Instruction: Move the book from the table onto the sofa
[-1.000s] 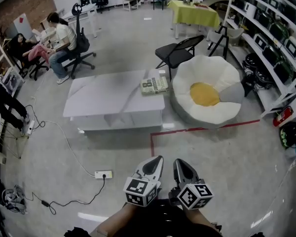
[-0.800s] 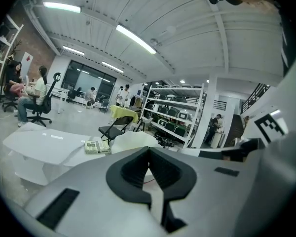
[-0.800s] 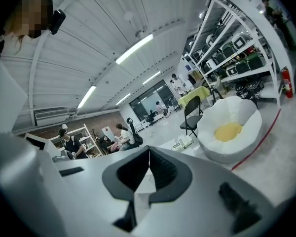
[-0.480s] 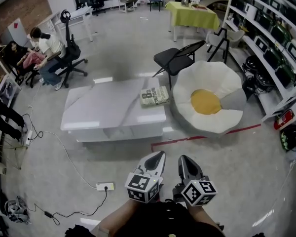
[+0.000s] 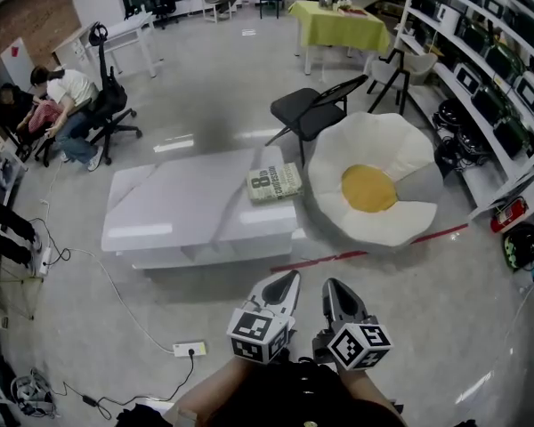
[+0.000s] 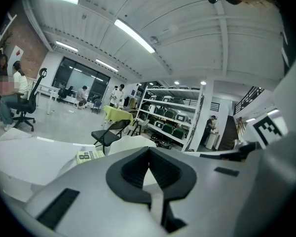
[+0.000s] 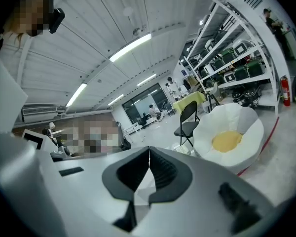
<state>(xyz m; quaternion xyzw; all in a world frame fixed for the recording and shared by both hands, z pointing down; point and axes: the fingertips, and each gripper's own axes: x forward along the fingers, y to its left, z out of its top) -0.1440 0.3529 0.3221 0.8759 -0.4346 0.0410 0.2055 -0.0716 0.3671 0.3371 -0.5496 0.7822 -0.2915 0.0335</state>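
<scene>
The book point(image 5: 274, 183), pale green with a large "8" on its cover, lies flat on the right end of the low white table point(image 5: 169, 212). Just right of it sits the sofa point(image 5: 372, 189), a white egg-shaped beanbag with a yellow centre. My left gripper point(image 5: 288, 278) and right gripper point(image 5: 331, 285) are held side by side low in the head view, well short of the table, both shut and empty. In the left gripper view the book point(image 6: 90, 155) shows far ahead past the shut jaws. The sofa point(image 7: 230, 138) fills the right of the right gripper view.
A black folding chair point(image 5: 311, 107) stands behind the table and sofa. Red tape point(image 5: 356, 254) marks the floor before the sofa. A power strip point(image 5: 189, 349) and cables lie at the left. Shelving point(image 5: 481, 69) lines the right wall. People sit on office chairs point(image 5: 102, 105) at the far left.
Both grippers have moved forward toward the table together, so table, book and sofa appear closer and lower in the head view. Both stay shut.
</scene>
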